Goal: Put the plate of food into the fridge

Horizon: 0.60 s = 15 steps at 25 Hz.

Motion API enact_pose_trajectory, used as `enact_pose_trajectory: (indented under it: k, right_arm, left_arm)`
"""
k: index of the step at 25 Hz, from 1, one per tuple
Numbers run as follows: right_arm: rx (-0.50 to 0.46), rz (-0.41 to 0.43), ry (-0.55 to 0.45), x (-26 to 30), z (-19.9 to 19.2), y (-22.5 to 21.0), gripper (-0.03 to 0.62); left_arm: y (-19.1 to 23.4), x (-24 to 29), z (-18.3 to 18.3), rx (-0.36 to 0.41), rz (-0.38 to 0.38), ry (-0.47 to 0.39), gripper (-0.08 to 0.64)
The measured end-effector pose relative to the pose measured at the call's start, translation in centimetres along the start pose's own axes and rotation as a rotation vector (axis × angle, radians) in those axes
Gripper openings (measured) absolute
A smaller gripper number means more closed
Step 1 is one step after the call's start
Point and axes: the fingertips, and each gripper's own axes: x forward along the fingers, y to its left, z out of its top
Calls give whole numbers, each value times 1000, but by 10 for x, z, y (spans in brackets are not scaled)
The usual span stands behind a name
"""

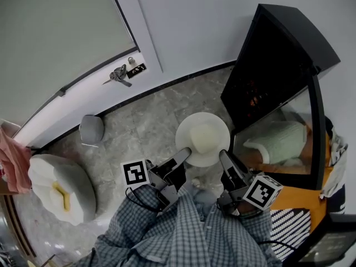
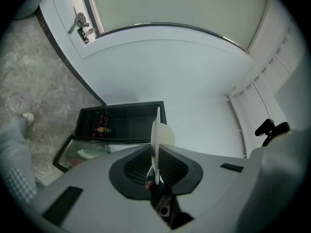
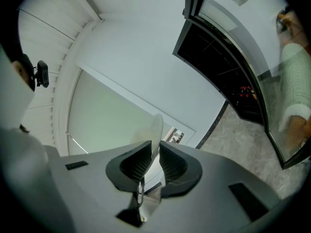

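Note:
A white plate (image 1: 187,127) carrying a pale rounded piece of food (image 1: 204,136) hangs level above the stone floor, in front of a black fridge (image 1: 267,65) whose glass door (image 1: 314,127) stands open. My left gripper (image 1: 186,155) is shut on the plate's near left rim, and my right gripper (image 1: 223,156) is shut on its near right rim. In the left gripper view the plate (image 2: 156,130) stands edge-on between the jaws of the left gripper (image 2: 155,152), with the fridge (image 2: 121,123) beyond. The right gripper (image 3: 152,152) pinches the plate rim (image 3: 156,127) likewise.
A person's arm in a light green sleeve (image 1: 281,139) shows through the glass door. A white door with a metal handle (image 1: 119,75) is at the back left. A grey stool (image 1: 92,129) and a white flower-shaped cushion (image 1: 58,188) sit on the floor at left.

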Motion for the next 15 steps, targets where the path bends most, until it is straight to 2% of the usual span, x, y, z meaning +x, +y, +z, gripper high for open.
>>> enact_pose_trajectory:
  k: [7,15]
  right_arm:
    - [12,-12,-41,14,20,-12,57]
    - [28,-47,-89,37,47,-21,57]
  left_arm:
    - [2,23,19,2,-13,28,34]
    - [4,54,49,-6,-4,102,34]
